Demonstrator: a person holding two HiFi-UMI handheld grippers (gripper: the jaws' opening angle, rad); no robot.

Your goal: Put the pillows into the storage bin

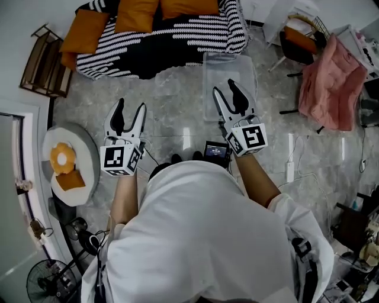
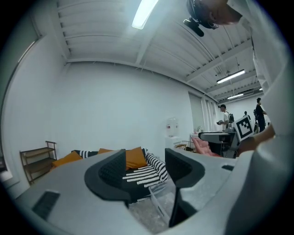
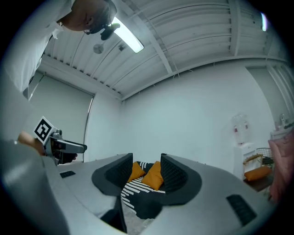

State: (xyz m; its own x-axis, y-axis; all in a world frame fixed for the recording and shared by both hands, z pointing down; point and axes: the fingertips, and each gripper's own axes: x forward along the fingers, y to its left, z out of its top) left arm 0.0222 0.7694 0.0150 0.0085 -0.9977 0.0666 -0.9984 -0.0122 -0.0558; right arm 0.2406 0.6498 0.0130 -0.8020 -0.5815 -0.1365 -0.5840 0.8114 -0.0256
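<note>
Orange pillows [image 1: 137,13] on bed [image 1: 177,36], row running 9-to-3: 12 o'clock of left hand-held gripper [image 1: 131,107], 11 o'clock of right hand-held gripper [image 1: 224,87]. Both spread, empty. Storage bin [image 1: 208,71] on floor under right one, likely nearer.

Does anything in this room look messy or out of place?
Nothing spilled or broken. A power strip lies loose on the floor, and a pink cloth hangs crumpled at the right.
</note>
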